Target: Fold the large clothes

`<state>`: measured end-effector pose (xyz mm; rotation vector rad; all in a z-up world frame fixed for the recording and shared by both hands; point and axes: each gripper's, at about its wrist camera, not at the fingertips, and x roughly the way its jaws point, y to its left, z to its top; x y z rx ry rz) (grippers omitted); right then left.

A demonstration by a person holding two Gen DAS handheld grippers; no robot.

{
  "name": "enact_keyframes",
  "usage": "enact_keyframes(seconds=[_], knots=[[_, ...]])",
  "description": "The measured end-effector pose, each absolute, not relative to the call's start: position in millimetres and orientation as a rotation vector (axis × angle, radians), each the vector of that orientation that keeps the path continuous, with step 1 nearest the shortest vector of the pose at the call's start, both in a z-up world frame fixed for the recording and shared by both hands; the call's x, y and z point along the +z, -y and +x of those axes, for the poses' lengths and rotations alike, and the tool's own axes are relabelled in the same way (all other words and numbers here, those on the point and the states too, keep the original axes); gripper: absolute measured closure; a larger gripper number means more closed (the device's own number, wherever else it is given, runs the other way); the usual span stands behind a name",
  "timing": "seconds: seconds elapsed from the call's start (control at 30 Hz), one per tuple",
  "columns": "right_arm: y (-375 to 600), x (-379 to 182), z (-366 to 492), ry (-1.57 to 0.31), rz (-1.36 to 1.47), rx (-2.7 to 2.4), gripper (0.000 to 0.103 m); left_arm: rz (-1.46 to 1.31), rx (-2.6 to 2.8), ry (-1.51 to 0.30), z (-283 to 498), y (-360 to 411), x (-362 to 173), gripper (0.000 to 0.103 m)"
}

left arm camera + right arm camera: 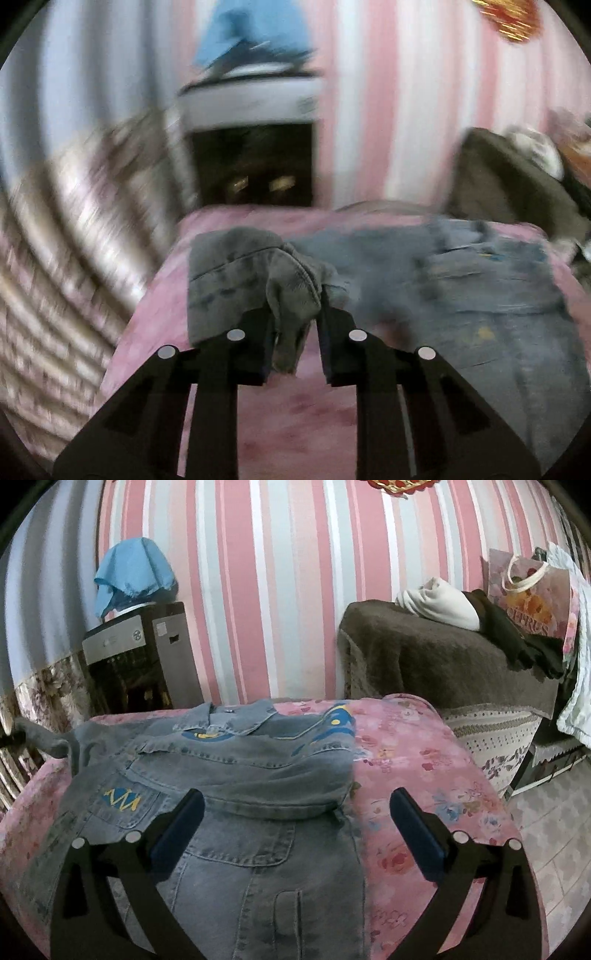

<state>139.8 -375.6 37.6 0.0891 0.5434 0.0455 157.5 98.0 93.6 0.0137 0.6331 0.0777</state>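
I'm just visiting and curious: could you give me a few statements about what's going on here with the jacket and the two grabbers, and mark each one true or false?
1. The left gripper is pinching a piece of the denim jacket. True.
2. The right gripper is clamped on the jacket. False: its fingers are spread wide and hold nothing.
3. The jacket lies on a pink flowered bedspread. True.
4. The wall behind is plain white. False: it has pink, white and grey stripes.
5. A blue cloth is draped over something on the cabinet by the wall. True.
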Motion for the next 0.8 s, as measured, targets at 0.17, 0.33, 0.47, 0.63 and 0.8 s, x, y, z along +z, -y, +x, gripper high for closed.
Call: enact_keyframes(seconds=[0.17, 0.33, 0.47, 0.63, 0.8], knots=[[392, 33, 144, -0.564, 0.109, 0.031, 0.002, 0.127, -0.117, -0.589, 176, 10, 113, 0.084], [411, 28, 140, -0.578, 0.129, 0.001, 0.002, 0.149, -0.244, -0.614, 191, 86, 92, 0.084], [418, 24, 141, -0.587, 0.133, -0.011, 0.002, 0.135, -0.298, -0.66, 197, 114, 70, 0.084], [419, 28, 143, -0.583, 0.144, -0.008, 0.003, 0.15, -0.354, -0.704, 220, 155, 51, 0.084], [410, 36, 145, -0.585, 0.122, 0.002, 0.003, 0.174, -0.438, -0.735, 231, 205, 44, 0.048]])
